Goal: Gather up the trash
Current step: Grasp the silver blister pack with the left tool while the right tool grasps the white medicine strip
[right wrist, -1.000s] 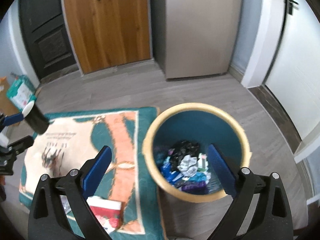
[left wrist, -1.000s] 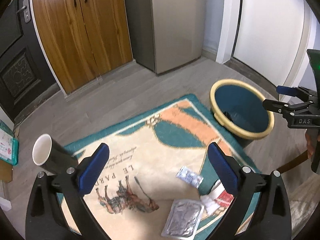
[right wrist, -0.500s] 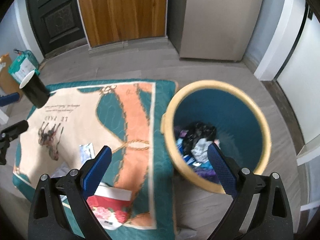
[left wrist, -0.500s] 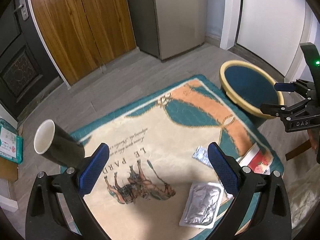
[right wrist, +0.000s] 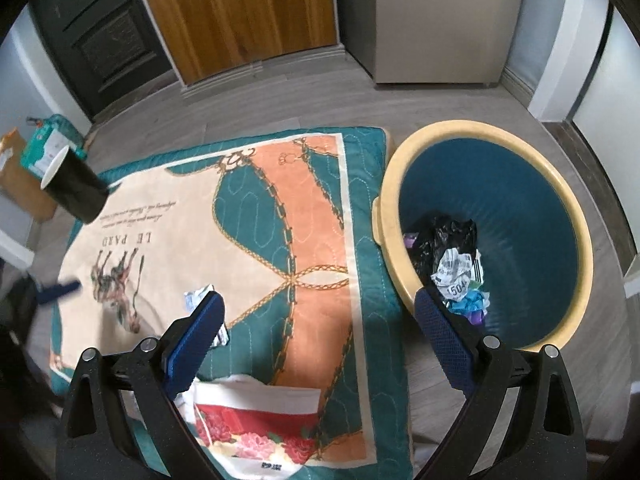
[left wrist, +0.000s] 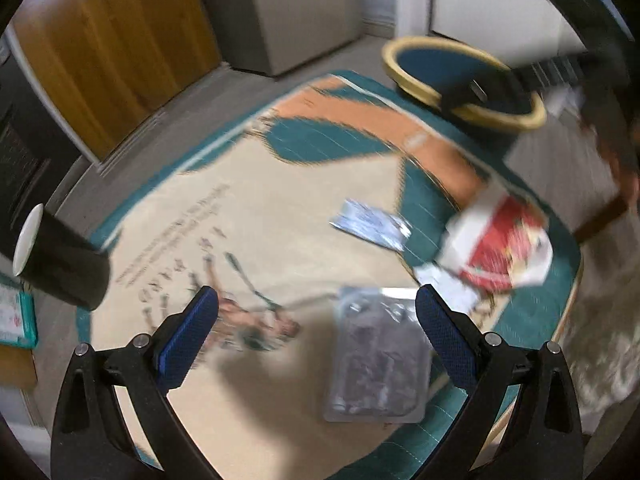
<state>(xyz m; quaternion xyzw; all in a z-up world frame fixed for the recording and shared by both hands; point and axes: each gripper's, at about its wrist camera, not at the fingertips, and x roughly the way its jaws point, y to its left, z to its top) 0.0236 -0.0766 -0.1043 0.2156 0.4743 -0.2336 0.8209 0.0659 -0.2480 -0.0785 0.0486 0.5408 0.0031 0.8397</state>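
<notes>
Both grippers, left (left wrist: 316, 330) and right (right wrist: 318, 332), gape wide and empty. The silver pouch (left wrist: 378, 354) lies flat on the rug (right wrist: 248, 216), well apart from the bin (right wrist: 582, 248). Come low, slide one finger under an edge, then pinch.

Grey plank floor (right wrist: 320, 100), wooden cabinet doors (right wrist: 240, 12), dark door (right wrist: 104, 36), beige cabinet (right wrist: 448, 20).

Left gripper (left wrist: 316, 320) jaws spread wide, nothing between the pads, angled down; right gripper (right wrist: 316, 320) same, wide apart and empty, its blurred fingertips (left wrist: 460, 98) visible from the left wrist.
</notes>
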